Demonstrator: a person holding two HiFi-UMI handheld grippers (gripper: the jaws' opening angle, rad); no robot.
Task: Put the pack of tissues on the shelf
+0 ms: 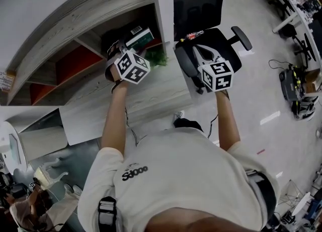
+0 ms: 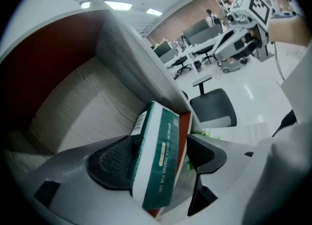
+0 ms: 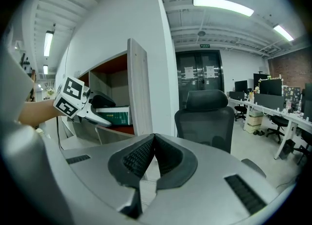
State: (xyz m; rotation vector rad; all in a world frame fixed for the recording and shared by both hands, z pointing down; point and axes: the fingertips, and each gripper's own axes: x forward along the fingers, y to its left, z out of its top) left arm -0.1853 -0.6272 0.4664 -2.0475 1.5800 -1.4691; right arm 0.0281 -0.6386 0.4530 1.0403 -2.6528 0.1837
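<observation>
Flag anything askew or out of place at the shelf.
The tissue pack sits tilted between the jaws of the left gripper at the opening of the shelf. It leans on one pad, with a gap showing at the other. The right gripper is shut and empty. Nothing else stands out.

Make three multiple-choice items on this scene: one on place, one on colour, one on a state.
1. Where is the pack of tissues?
A. between the jaws of the left gripper, at the shelf opening
B. on the chair seat
C. on the floor

2. What colour is the pack?
A. blue
B. green and white
C. yellow

3. How do the jaws of the right gripper stand?
A. wide apart
B. closed on the pack
C. closed together, empty

Key:
1 A, the left gripper view shows it between the pads.
2 B, green faces with a white band.
3 C, the pads meet with nothing between them.
</observation>
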